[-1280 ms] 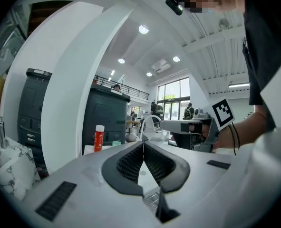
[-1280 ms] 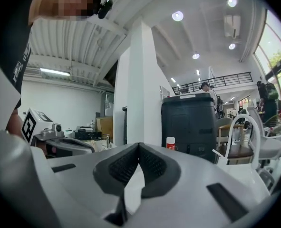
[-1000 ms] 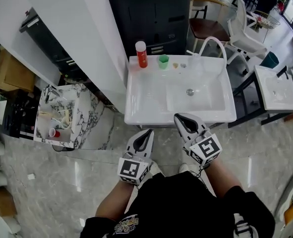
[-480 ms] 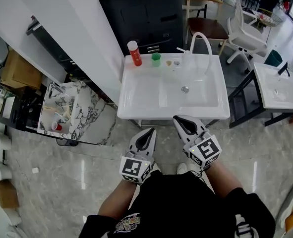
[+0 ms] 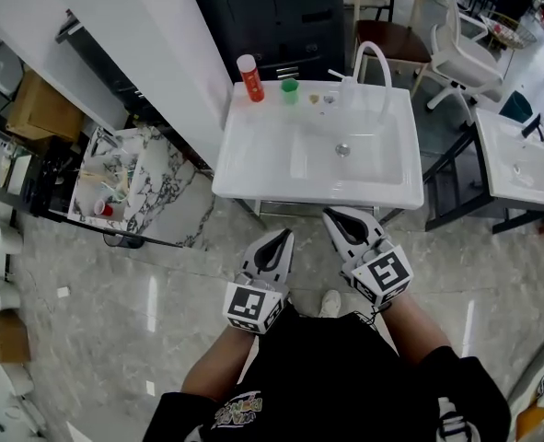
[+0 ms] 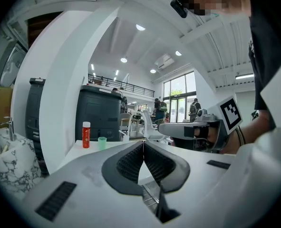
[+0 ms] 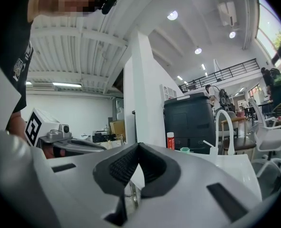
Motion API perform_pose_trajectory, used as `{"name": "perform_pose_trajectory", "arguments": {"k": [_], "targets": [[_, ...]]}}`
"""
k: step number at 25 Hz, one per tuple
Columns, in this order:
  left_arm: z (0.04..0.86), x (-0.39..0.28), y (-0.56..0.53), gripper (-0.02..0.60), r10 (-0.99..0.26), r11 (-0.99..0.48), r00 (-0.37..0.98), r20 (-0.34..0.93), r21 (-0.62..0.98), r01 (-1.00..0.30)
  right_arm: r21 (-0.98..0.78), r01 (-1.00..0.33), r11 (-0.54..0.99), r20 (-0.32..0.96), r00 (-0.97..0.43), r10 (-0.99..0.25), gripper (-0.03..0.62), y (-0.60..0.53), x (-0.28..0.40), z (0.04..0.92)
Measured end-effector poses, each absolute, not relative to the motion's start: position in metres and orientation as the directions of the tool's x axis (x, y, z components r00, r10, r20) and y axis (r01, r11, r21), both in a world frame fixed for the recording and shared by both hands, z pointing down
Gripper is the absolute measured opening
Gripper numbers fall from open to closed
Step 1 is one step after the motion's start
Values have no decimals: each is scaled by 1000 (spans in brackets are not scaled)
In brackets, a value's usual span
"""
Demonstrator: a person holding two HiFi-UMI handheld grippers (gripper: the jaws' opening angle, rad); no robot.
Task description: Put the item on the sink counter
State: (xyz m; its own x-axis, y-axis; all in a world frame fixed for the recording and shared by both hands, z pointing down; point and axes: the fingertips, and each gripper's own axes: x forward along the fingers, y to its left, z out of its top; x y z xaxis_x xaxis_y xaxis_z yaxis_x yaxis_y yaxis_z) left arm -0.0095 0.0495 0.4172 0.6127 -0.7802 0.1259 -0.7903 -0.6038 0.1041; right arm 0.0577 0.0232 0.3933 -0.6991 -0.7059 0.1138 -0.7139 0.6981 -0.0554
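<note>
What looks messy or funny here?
Nothing on the white sink looks wrong: the red bottle and green cup stand upright along its back edge. The marbled basin on the left looks messy, with cups and small bits jumbled inside.

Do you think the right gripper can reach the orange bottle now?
Probably not yet: the right gripper, shut, is short of the sink, the orange bottle on its back rim; nothing blocks it.

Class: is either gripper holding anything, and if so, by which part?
Nothing is held. The left gripper and the right gripper both have their jaws shut together, empty, in front of the sink.
</note>
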Motion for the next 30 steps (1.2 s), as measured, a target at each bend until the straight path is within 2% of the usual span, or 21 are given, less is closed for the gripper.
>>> {"name": "perform_pose_trajectory", "arguments": {"k": [30], "targets": [[415,16,84,14,-791,-593,597,130,70,-802,-47,-684,728,94,-729,-679,52,57,77,393]]}}
